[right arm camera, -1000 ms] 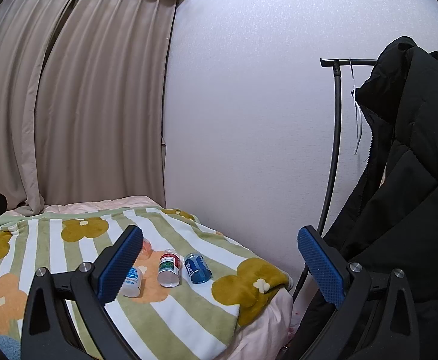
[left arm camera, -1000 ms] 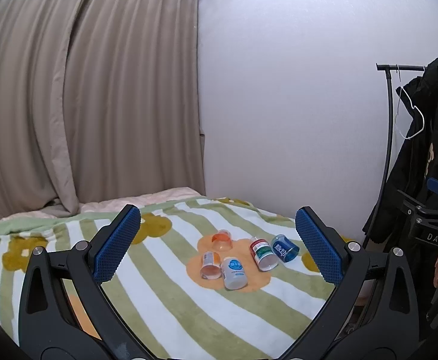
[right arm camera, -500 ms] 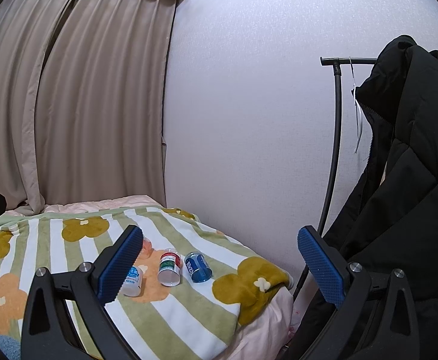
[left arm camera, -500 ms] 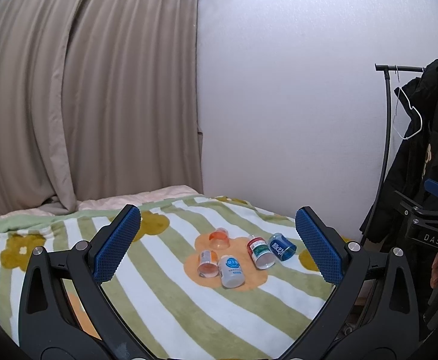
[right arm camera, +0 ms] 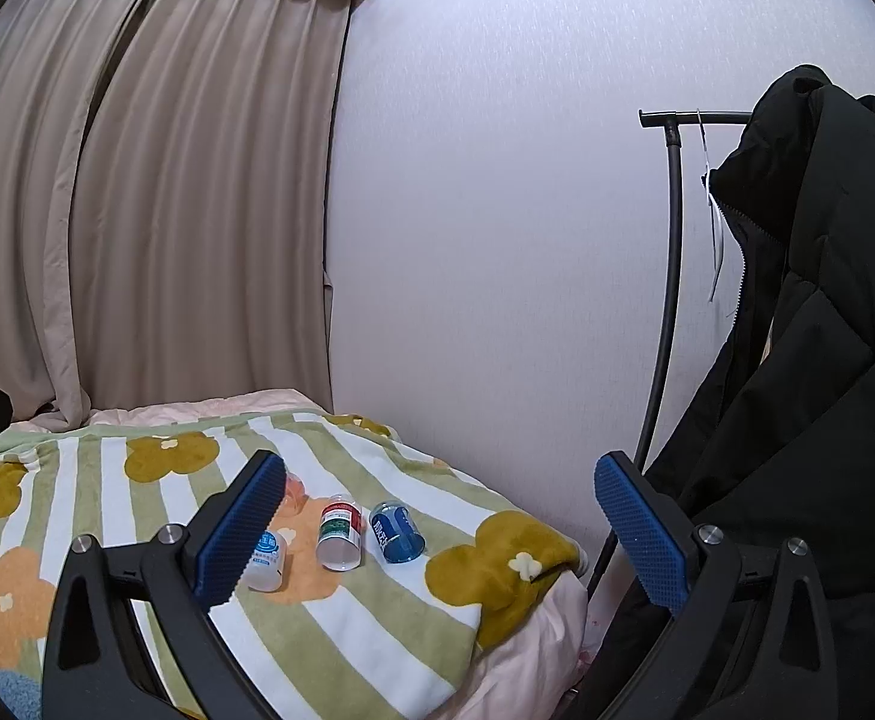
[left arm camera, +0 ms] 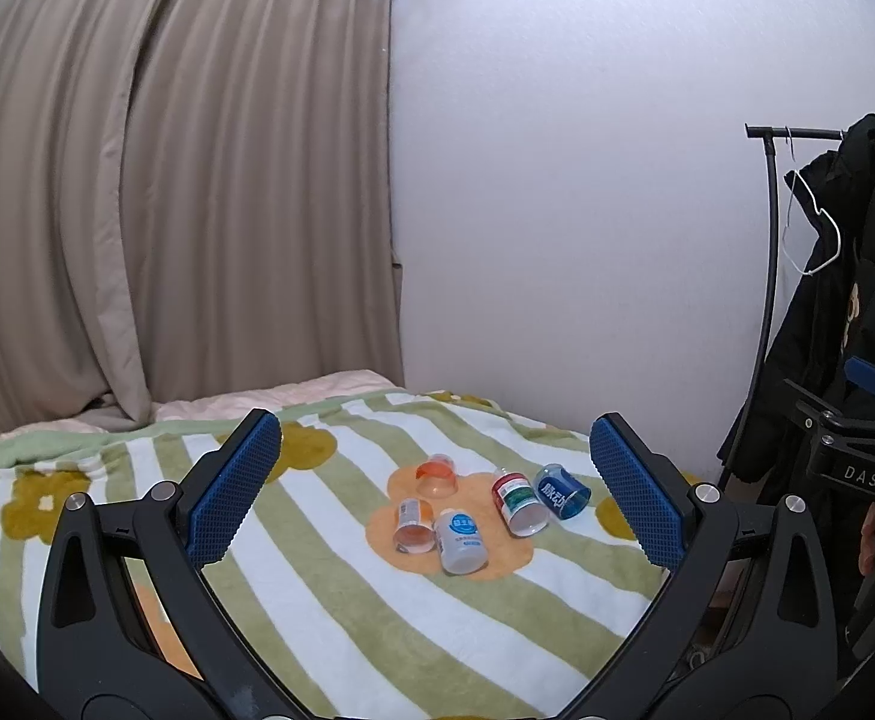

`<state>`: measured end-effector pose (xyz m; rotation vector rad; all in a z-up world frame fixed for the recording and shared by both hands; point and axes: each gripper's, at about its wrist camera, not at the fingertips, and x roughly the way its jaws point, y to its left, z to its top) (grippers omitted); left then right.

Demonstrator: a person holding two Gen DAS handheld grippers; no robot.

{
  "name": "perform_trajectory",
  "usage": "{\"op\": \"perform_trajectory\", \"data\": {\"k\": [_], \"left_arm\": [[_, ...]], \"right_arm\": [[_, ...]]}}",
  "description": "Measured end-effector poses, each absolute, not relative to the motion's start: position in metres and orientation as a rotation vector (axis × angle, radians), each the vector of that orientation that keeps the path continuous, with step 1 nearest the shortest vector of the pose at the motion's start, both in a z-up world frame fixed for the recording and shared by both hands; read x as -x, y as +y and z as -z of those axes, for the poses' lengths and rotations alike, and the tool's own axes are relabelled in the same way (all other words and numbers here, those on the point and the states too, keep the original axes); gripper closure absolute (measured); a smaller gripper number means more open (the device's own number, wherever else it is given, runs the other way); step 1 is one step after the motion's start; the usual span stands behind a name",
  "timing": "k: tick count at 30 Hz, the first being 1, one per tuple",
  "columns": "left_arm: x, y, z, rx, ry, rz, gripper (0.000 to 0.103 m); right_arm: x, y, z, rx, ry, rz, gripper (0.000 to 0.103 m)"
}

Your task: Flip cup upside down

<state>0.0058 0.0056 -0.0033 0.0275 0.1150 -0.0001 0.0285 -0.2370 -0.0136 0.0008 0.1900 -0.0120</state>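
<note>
Five cups (left arm camera: 460, 542) lying on striped blanket (left arm camera: 341, 618); left gripper (left arm camera: 437, 486), right gripper (right arm camera: 434, 519) fingers wide, empty.

5 cups (left arm camera: 462, 521) lie clustered on the blanket (left arm camera: 329, 618).

We count five small clear plastic cups (left arm camera: 460, 542) on one green-and-white striped flowered blanket (left arm camera: 329, 618), one black coat (right arm camera: 809, 372), one black metal rack (right arm camera: 668, 252)

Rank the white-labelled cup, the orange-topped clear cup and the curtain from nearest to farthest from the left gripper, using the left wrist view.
1. White-labelled cup, lying on the orange flower patch, front centre.
2. Orange-topped clear cup, standing behind it, farther up the blanket.
3. Curtain, far left, beyond the bed.
</note>
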Motion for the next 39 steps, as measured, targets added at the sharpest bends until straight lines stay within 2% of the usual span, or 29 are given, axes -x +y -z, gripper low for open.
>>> {"op": "perform_trajectory", "data": {"k": [22, 31, 39], "left_arm": [[-0.028, 0.014, 0.015, -0.017, 0.167, -0.013, 0.0], [-0.102, 0.048, 0.04, -0.023, 0.309, -0.02, 0.0], [-0.195, 0.089, 0.085, -0.003, 0.491, -0.022, 0.0]], "right_arm": [[-0.06, -0.232, 0.028, -0.01, 0.267, -0.069, 0.0], [-0.174, -0.204, 0.048, -0.004, 0.431, -0.242, 0.0], [-0.305, -0.169, 0.101, 0.008, 0.672, -0.317, 0.0]]}}
